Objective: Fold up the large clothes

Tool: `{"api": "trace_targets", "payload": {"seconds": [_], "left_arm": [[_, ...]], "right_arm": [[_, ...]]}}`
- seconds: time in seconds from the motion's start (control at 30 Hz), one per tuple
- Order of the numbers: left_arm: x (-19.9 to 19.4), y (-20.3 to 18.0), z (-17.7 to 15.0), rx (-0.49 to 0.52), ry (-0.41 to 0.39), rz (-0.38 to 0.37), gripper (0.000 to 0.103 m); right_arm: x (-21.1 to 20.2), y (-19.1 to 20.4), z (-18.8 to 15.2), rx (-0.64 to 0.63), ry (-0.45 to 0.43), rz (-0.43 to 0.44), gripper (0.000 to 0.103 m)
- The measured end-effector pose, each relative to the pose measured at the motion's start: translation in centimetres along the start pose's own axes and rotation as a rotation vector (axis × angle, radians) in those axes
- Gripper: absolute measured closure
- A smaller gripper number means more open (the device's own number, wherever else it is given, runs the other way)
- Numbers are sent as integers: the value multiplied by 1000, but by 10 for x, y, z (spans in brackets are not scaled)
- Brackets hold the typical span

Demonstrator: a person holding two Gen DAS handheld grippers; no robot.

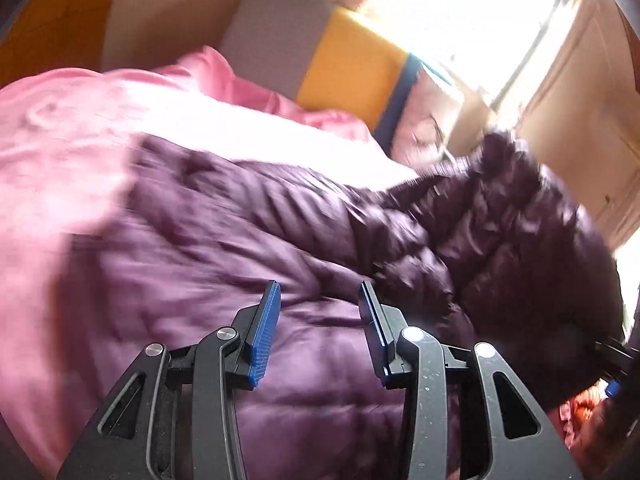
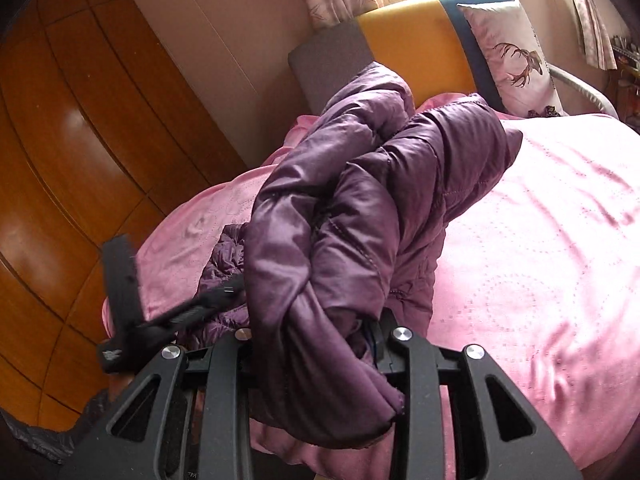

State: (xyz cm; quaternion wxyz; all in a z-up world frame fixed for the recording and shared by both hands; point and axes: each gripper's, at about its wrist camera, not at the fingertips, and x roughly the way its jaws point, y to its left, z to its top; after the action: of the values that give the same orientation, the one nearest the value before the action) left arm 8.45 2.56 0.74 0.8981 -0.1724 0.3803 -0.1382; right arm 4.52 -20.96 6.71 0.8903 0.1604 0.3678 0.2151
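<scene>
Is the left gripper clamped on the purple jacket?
No, the left gripper has open jaws with nothing between them, above the purple jacket.

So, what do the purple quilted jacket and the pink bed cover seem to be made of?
The purple quilted jacket: probably thin synthetic shell fabric over padding; it has a soft sheen, stitched channels and puffy folds. The pink bed cover: likely satin-like woven cloth; it shines in streaks and shows a dotted stitched pattern. Neither fibre is certain.

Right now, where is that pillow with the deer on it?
In the right wrist view the deer pillow stands at the upper right, propped against the yellow and blue headboard at the head of the pink bedspread, under the window.
</scene>
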Motion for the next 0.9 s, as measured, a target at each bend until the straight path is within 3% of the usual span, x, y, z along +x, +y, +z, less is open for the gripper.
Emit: {"api": "trace_targets", "payload": {"seconds": [0.13, 0.2, 0.3, 0.37, 0.5, 0.67, 0.77, 0.9], "left_arm": [[-41, 51, -1, -76, -89, 166, 63], [-47, 73, -4, -109, -83, 203, 63], [-51, 77, -6, -133, -76, 140, 64], [-62, 58, -3, -83, -121, 45, 64], [-52, 4, 5, 28, -84, -96, 64], [-9, -65, -3, 199, 10, -131, 67], [20, -86, -9, 262, 81, -144, 67], [64, -90, -25, 316, 193, -87, 73]], "right_arm": [[7, 33, -4, -103, 6, -57, 74], [14, 46, -5, -149, 11, -79, 74], [23, 52, -5, -175, 16, -106, 74], [25, 48, -5, -146, 15, -114, 74], [18, 35, -4, -76, -1, -115, 74], [7, 12, -6, 15, -17, -98, 74], [-1, -2, -7, 44, -24, -84, 75], [-9, -19, -7, 80, -39, -43, 75]]}}
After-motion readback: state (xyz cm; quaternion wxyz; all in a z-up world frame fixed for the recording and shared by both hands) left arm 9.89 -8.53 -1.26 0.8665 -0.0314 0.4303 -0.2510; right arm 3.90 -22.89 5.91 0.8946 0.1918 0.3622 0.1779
